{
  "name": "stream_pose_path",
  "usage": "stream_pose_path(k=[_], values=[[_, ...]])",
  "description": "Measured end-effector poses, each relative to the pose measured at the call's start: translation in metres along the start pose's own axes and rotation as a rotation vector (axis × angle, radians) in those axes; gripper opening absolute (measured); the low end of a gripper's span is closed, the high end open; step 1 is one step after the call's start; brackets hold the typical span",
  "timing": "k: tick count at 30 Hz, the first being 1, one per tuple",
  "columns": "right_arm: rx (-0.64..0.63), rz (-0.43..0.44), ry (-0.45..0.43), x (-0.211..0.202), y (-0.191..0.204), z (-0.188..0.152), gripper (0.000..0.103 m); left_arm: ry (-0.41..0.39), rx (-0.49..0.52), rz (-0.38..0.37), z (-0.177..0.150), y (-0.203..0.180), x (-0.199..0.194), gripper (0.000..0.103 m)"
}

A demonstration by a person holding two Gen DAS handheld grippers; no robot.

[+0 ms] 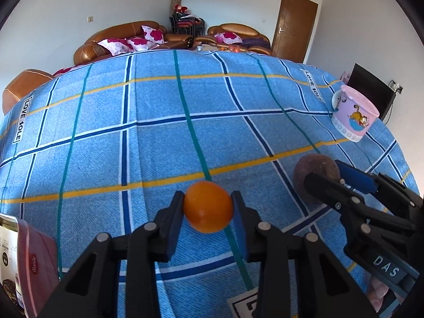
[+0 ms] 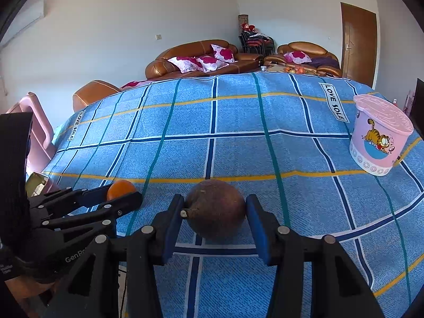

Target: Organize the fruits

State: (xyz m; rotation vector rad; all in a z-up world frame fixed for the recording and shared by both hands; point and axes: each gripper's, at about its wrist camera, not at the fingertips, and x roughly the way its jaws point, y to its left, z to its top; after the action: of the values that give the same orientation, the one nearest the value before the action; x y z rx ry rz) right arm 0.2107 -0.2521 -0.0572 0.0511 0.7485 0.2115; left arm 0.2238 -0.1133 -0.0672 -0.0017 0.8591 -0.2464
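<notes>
My left gripper (image 1: 208,202) is shut on an orange (image 1: 208,206), its blue pads pressing both sides, just above the blue checked cloth (image 1: 159,132). My right gripper (image 2: 215,210) is shut on a round brown fruit (image 2: 215,213) with a short stem; the left pad touches the stem end and the right pad meets the fruit's side. The right gripper also shows in the left wrist view (image 1: 324,177) with the brown fruit (image 1: 314,169). The left gripper (image 2: 124,192) and orange (image 2: 120,188) show at the left of the right wrist view.
A pink lidded Garfield tub (image 2: 379,137) stands at the table's right side, also in the left wrist view (image 1: 353,114). A printed box (image 1: 29,259) sits at the near left edge. A pink chair (image 2: 39,129) is beyond the left edge. Brown sofas stand behind.
</notes>
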Motion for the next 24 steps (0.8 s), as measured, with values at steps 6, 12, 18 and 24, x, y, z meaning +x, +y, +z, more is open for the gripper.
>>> stream_pose_path(k=[6,12,18,24], values=[[0.006,0.006,-0.014,-0.003,-0.001,0.0,0.05,-0.05,0.01,0.021,-0.002,-0.001,-0.012,0.037],[-0.005,0.012,-0.035,-0.008,0.0,-0.001,0.05,-0.093,0.008,0.023,-0.002,0.001,-0.021,0.037],[-0.023,0.019,-0.065,-0.014,0.004,-0.001,0.05,-0.122,0.019,0.024,-0.003,-0.002,-0.026,0.037],[-0.032,0.03,-0.089,-0.019,0.005,-0.003,0.05,-0.144,0.018,0.023,-0.004,-0.002,-0.03,0.037]])
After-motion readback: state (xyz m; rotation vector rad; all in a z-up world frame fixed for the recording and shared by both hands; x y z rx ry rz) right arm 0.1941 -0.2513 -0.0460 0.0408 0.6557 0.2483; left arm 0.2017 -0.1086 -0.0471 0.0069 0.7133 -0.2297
